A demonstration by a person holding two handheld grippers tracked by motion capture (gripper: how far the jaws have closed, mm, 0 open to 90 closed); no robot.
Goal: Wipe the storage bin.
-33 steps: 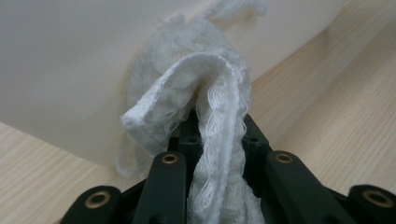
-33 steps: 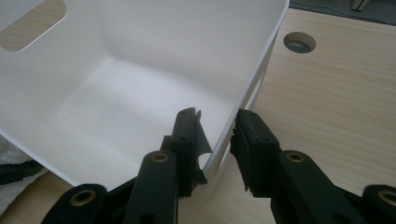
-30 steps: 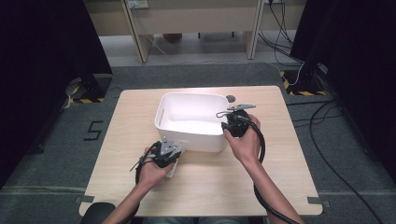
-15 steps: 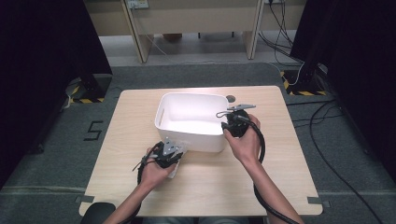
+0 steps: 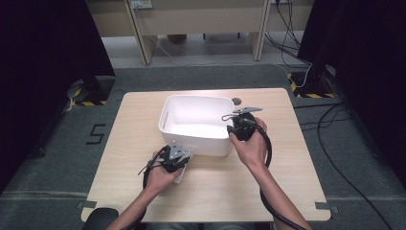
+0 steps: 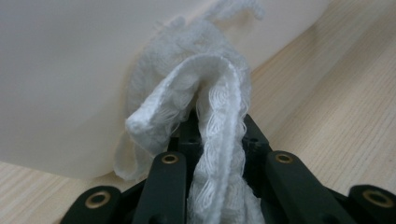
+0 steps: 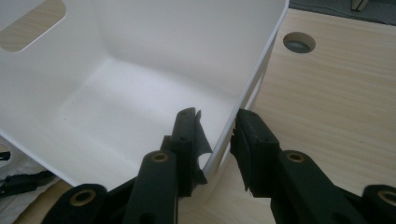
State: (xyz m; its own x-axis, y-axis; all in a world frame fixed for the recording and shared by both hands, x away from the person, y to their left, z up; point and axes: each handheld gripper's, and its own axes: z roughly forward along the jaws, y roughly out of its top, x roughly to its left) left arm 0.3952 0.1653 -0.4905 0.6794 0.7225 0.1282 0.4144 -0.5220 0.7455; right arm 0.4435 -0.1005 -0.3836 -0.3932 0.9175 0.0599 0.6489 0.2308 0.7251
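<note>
A white plastic bin (image 5: 194,99) stands on the wooden table (image 5: 134,129), and its inside looks empty. My left gripper (image 5: 178,154) sits at the bin's near outer wall, shut on a white knitted cloth (image 6: 205,93). The cloth bunches up over the left gripper (image 6: 219,135) and touches the bin wall (image 6: 60,70). My right gripper (image 5: 242,127) is at the bin's near right corner. In the right gripper view the right gripper (image 7: 219,126) straddles the bin wall (image 7: 187,46), one jaw inside and one outside, closed on the rim.
A round cable hole (image 5: 236,101) lies in the tabletop just behind the bin, also seen as the cable hole (image 7: 299,42). Bare wood (image 5: 287,163) spreads to the right and front of the bin. Desk legs and cables stand on the floor beyond the table's far edge.
</note>
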